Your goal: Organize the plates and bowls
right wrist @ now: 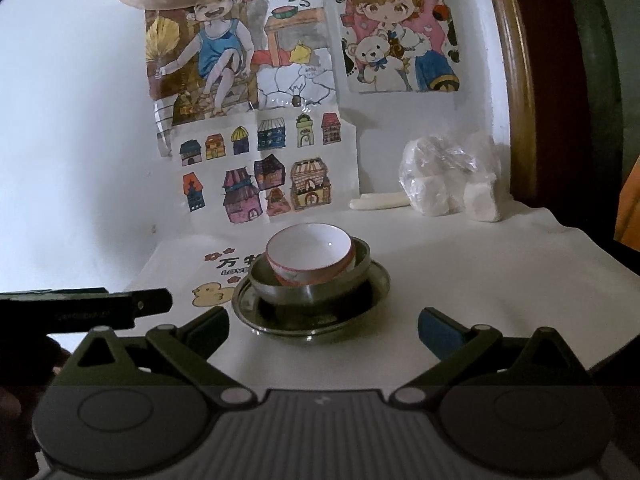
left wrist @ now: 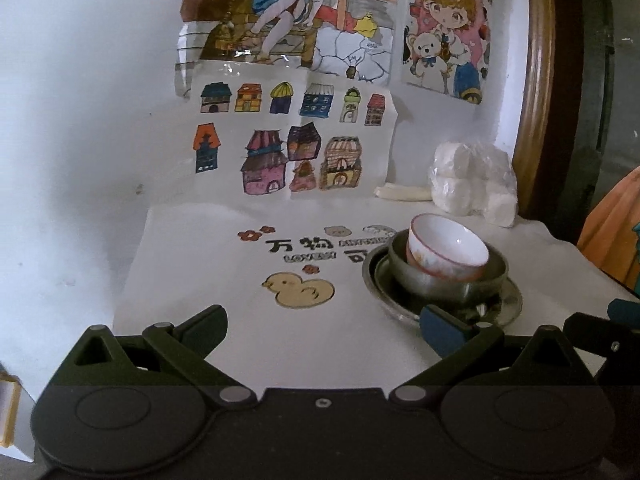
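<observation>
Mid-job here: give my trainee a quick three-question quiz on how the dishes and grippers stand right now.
1. True or false: the white bowl sits level inside the metal bowl.
2. What does the metal bowl rest on? A) bare cloth B) metal plate C) plastic bag
3. Fill in: the left gripper and right gripper are both ____.

Key: 1 false, it is tilted. 2 B. 3 open, holding nothing.

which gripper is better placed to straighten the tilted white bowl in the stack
Right. The right gripper is open and lined up with the white bowl, which leans inside the metal bowl. The left gripper sits off to the side of the stack.
</observation>
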Motion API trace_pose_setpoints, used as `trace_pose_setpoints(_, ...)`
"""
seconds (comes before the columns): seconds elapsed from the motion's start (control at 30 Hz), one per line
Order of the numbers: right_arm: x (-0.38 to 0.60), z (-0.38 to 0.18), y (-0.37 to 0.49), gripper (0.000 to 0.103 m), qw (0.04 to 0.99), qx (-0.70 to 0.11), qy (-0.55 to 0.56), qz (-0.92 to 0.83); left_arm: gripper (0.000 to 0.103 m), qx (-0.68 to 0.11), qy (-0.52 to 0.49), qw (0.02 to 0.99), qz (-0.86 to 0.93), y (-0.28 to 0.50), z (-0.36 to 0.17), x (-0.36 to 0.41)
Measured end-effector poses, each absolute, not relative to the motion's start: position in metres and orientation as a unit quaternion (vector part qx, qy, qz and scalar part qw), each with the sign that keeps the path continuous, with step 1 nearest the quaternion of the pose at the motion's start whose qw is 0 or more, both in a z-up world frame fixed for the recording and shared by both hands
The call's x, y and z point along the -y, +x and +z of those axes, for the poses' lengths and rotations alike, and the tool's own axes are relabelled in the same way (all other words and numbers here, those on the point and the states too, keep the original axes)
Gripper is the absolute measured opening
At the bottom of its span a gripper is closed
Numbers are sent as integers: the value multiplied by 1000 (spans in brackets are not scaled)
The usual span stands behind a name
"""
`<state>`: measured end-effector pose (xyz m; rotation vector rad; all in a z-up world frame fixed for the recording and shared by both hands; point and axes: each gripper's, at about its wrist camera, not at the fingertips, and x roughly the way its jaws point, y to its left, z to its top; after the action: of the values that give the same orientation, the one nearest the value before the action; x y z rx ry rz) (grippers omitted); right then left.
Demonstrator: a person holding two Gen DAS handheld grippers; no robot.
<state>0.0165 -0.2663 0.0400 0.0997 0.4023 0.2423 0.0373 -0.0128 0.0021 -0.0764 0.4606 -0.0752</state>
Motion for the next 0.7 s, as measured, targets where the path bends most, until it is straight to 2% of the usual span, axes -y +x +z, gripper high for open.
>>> trace_pose_setpoints(0.7,267,24,-28,103,981,-163,27,99,102,-206,-19,978,-27,-20,-19,18)
